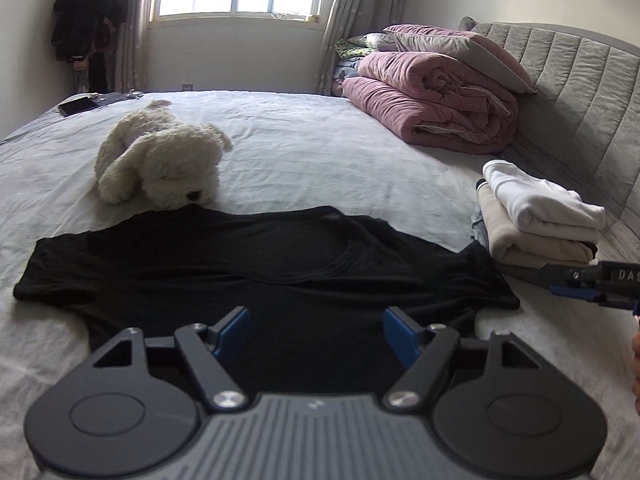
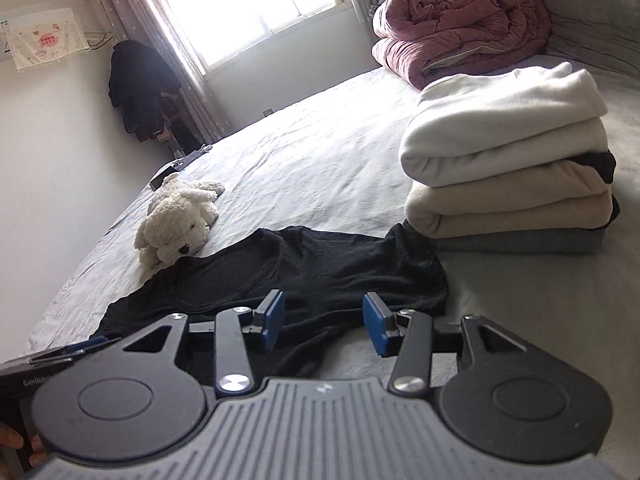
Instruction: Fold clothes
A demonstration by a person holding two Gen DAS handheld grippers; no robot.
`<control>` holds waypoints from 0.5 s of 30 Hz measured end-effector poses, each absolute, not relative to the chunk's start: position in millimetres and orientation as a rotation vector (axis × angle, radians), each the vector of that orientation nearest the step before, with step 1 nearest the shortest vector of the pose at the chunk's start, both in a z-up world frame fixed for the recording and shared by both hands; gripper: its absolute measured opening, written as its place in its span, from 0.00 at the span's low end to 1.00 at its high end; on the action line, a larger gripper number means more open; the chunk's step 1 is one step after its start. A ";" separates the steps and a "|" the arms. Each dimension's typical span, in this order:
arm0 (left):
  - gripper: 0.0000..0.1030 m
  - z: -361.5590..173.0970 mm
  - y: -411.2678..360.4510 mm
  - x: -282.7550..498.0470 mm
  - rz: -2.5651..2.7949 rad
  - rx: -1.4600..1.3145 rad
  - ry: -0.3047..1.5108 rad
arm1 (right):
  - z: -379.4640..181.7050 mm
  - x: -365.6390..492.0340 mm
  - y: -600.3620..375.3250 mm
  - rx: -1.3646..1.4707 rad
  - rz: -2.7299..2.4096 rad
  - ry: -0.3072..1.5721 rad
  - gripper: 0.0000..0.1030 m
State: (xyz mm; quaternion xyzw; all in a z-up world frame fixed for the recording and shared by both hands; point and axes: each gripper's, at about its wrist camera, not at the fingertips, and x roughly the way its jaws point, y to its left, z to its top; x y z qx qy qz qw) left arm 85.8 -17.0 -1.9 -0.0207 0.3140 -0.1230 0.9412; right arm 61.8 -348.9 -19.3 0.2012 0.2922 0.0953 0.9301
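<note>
- I see one black T-shirt (image 1: pixel 256 276) lying flat on the bed's pale wrinkled sheet (image 1: pixel 320 148), its long axis running left to right across my left view, one sleeve out to each side, the round neckline facing up.
- The fabric is thin, matte and soft, with shallow creases.
- My left claw (image 1: pixel 316 334) hangs over the shirt's near edge, blue pads well apart, nothing between them.
- My right claw (image 2: pixel 324 324) stands above the shirt's right sleeve, partly open and empty.
- One stack of folded clothes (image 2: pixel 508 160) sits touching that sleeve: white on top, beige below, grey at the bottom.
- One fluffy cream plush dog (image 1: pixel 160 160) touches the shirt's far edge.
- One rolled pink quilt (image 1: pixel 436 100) lies by the padded headboard (image 1: pixel 580 92).
</note>
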 end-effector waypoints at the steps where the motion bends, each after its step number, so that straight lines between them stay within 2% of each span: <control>1: 0.73 -1.9 -9.3 82.8 -0.241 -0.036 0.639 | -16.8 59.8 -345.5 0.410 0.192 0.595 0.47; 9: 0.73 -16.2 49.3 97.1 -0.168 -0.084 0.611 | -15.9 87.1 -308.6 0.343 0.176 0.599 0.47; 15: 0.72 -39.6 75.0 131.1 -0.139 -0.089 0.590 | -30.1 145.7 -267.6 0.283 0.188 0.616 0.41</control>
